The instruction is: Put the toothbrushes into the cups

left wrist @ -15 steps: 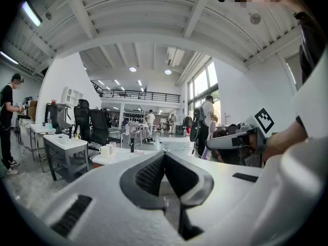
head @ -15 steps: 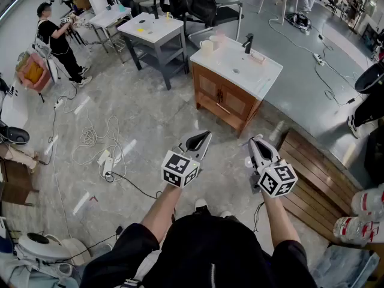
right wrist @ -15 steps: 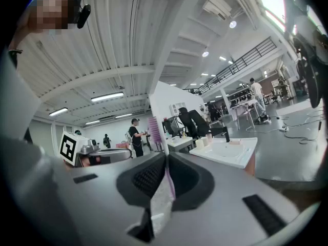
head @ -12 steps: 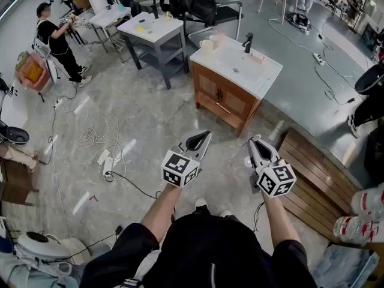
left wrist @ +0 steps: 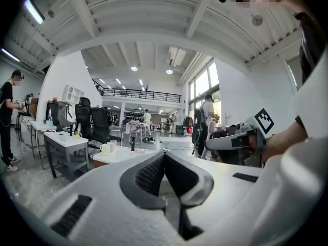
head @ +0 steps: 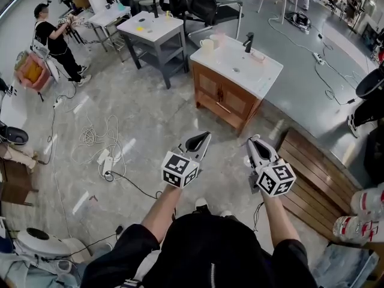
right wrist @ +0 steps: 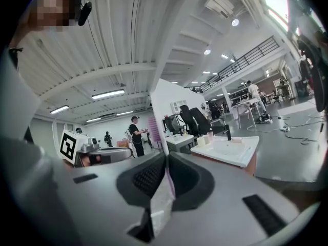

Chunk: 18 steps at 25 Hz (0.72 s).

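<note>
Standing well short of the vanity, out on the open floor; carries both grippers about level and aimed toward it, by the look a travelling pose rather than a placing one. Holds the right gripper clamped on a pink toothbrush, pinched partway along the handle with the bristle end rising above the jaws; probably gripped so to let the lower end drop first into a cup. Holds the left gripper closed as well, pads meeting with nothing between them; likely just parked until needed. Leaves the cups side by side at the far-left corner of the countertop, left of the faucet, well apart from both grippers; cannot tell whether either has a brush in it already. Gets the layout from the head view alone: the gap to the vanity, the cups' corner, loose cables on the floor to the left; hardly shows the toothbrush, though. Finds that in the right gripper view, a pink strip squeezed between the pads, cups beyond on the right; confirms the bare left jaws only in the left gripper view, with the other gripper off to its right.
</note>
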### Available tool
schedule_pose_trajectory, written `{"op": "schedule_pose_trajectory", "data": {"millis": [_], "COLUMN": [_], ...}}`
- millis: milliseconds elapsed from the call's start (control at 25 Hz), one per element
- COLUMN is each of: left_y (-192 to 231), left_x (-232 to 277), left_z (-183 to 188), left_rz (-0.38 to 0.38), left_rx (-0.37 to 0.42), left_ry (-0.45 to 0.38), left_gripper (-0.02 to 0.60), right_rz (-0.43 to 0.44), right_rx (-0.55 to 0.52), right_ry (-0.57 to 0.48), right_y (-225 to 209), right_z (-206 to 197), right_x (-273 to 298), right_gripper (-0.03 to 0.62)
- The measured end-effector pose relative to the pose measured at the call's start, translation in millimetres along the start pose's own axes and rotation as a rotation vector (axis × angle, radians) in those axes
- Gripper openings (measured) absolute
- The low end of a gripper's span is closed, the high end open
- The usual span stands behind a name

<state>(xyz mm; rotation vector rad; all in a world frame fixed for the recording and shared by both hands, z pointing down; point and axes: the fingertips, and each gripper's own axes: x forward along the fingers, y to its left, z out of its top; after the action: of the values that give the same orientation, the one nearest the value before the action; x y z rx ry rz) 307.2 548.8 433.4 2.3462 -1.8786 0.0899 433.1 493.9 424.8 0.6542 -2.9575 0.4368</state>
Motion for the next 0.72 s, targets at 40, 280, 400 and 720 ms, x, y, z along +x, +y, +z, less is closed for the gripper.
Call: {"op": "schedule_pose_trajectory", "data": {"millis": [40,280,400,720], "left_y": [3,29,46,81], "left_x": [0,-9,-11,6], "left_z": [-1,-5,-7,-8], "left_rz": [0.003,0.013,0.016,0.013], "left_rx": [-0.001,-0.003,-0.006,-0.023], "left_ry": [0.000,0.001,0.005,0.010], "left_gripper": [0.002,0.000,0.000,0.002], "right_rz": [0.001,0.005,0.006,0.006], "right_rx": [0.002,0.050,0.054,0.074], "right_ry": [0.001,-0.012,-0.010,0.007], "right_y": [0,4,11,6], "right_z": [0,-2,-4,-6], "right_x": [3,26,42,82], "right_gripper": [0.028,0.028,0.028,0.028]}}
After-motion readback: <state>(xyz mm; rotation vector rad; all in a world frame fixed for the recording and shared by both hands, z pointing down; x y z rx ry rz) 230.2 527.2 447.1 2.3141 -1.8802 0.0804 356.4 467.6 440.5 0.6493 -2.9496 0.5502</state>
